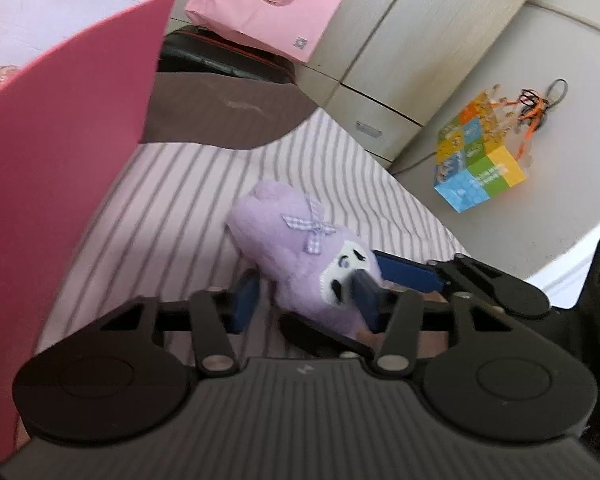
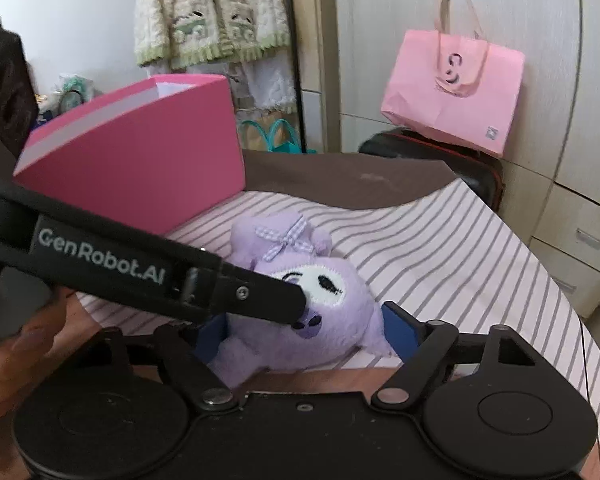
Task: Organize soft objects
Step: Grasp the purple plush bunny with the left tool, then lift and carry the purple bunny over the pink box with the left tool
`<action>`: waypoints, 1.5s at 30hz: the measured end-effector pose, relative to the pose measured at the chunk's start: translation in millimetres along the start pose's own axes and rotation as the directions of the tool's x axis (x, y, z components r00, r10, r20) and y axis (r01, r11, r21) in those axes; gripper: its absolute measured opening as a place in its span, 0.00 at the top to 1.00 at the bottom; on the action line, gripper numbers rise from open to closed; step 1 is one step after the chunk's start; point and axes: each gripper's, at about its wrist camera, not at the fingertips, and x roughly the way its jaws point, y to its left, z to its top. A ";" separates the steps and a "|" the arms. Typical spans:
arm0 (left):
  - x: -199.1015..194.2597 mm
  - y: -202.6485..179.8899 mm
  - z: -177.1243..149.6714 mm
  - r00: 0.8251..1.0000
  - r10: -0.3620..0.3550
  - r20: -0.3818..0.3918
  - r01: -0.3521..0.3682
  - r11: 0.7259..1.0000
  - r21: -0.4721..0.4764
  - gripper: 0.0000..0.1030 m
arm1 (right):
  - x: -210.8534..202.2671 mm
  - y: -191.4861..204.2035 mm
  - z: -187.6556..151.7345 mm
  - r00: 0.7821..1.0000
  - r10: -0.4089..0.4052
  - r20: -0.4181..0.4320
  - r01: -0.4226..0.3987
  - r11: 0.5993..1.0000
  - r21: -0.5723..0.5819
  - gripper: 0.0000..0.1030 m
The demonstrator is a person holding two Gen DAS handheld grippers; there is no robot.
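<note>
A purple plush toy (image 1: 296, 248) with a gingham bow and a white face lies on a striped cloth (image 1: 160, 200). My left gripper (image 1: 306, 298) is shut on its head end, with one blue pad pushed into the face. In the right wrist view the plush (image 2: 332, 320) fills the gap of my right gripper (image 2: 306, 332), and both blue pads press its sides. A black finger of the left gripper (image 2: 260, 296) crosses the plush's face from the left. The right gripper's blue pad (image 1: 408, 274) shows beside the plush in the left wrist view.
An open pink box (image 2: 140, 160) stands on the cloth just behind and left of the plush. A pink paper bag (image 2: 456, 88) rests on a black case (image 2: 476, 176) at the back. A colourful carton (image 1: 476, 156) lies on the floor by drawers. A hand (image 2: 12, 352) is at lower left.
</note>
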 end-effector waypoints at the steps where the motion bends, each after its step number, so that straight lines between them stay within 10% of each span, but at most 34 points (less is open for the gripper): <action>1: 1.0 0.9 -1.1 1.000 -0.022 -0.007 0.022 1.000 -0.012 0.64 | 0.7 2.8 -0.7 1.000 -0.016 -0.003 0.016 1.000 0.000 0.20; 17: -31.2 -30.2 -21.3 0.999 0.042 -0.033 -0.035 0.981 0.189 0.65 | -29.5 35.6 -11.4 0.994 -0.105 -0.023 0.107 0.987 0.119 0.35; 45: -163.9 -20.9 -99.3 0.993 -0.109 -0.050 0.119 0.943 0.311 0.66 | -133.7 135.4 -67.0 0.989 -0.125 0.083 0.109 0.978 0.177 0.32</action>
